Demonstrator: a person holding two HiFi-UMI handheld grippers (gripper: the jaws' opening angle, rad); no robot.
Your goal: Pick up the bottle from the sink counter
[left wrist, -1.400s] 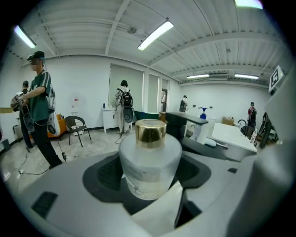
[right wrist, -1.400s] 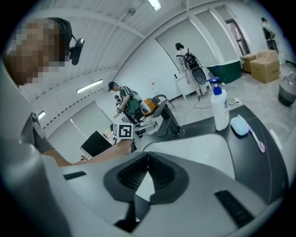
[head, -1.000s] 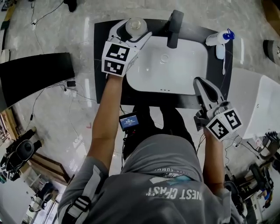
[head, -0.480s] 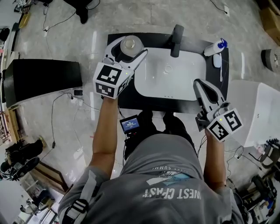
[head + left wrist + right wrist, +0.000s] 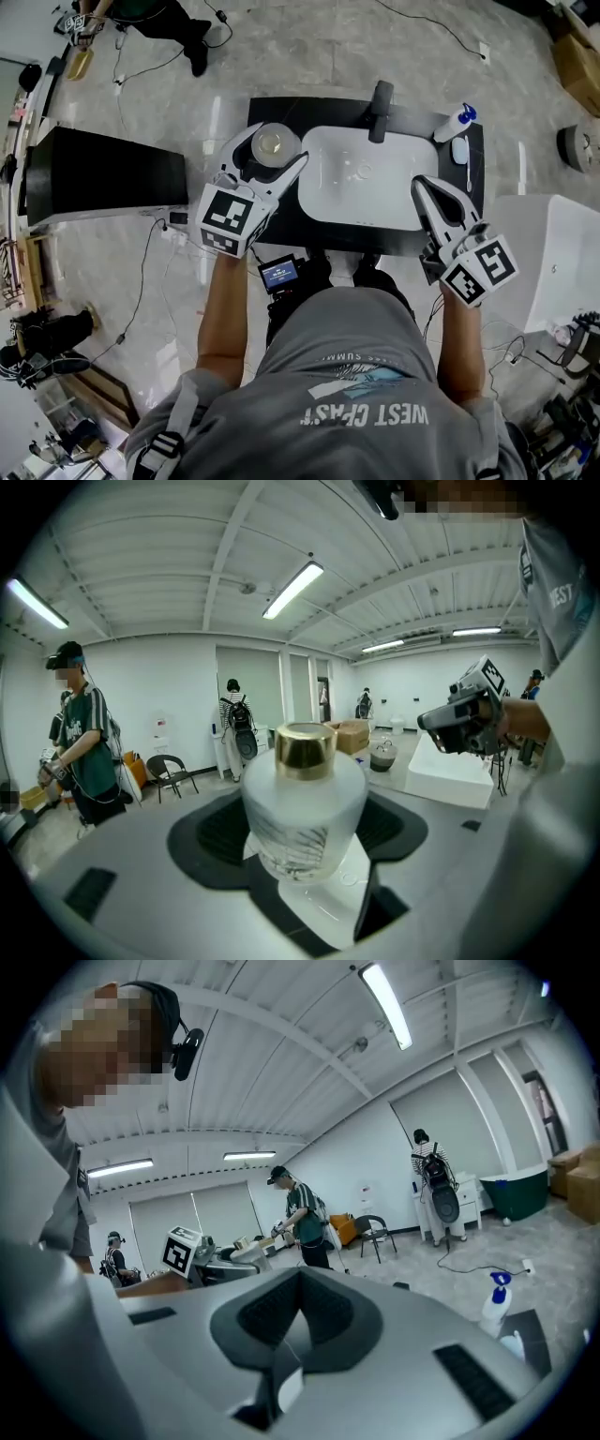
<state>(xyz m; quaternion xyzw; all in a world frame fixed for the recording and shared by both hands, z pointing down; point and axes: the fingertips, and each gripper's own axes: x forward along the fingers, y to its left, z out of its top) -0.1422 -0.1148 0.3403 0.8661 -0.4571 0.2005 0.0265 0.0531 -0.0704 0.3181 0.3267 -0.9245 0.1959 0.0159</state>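
A frosted glass bottle [image 5: 270, 145] with a gold cap sits between the jaws of my left gripper [image 5: 274, 156], which is shut on it. I hold it in the air over the left end of the black sink counter [image 5: 472, 171]. In the left gripper view the bottle [image 5: 305, 803] stands upright, with the dark pads [image 5: 211, 832] against its sides. My right gripper [image 5: 428, 189] hovers over the counter's front right edge with its jaws together and nothing in them. In its own view the right gripper [image 5: 298, 1321] holds nothing.
A white basin [image 5: 361, 173] with a dark faucet [image 5: 380, 98] fills the counter's middle. A blue-topped spray bottle [image 5: 455, 122] and a small white item [image 5: 459, 150] lie at its right end. A black table [image 5: 103, 173] stands left, a white tub [image 5: 553, 253] right. People stand farther off.
The left gripper has lifted the bottle from the counter's back left corner and drawn it toward me. The right gripper has stayed in place. The head view now takes in more of the floor.
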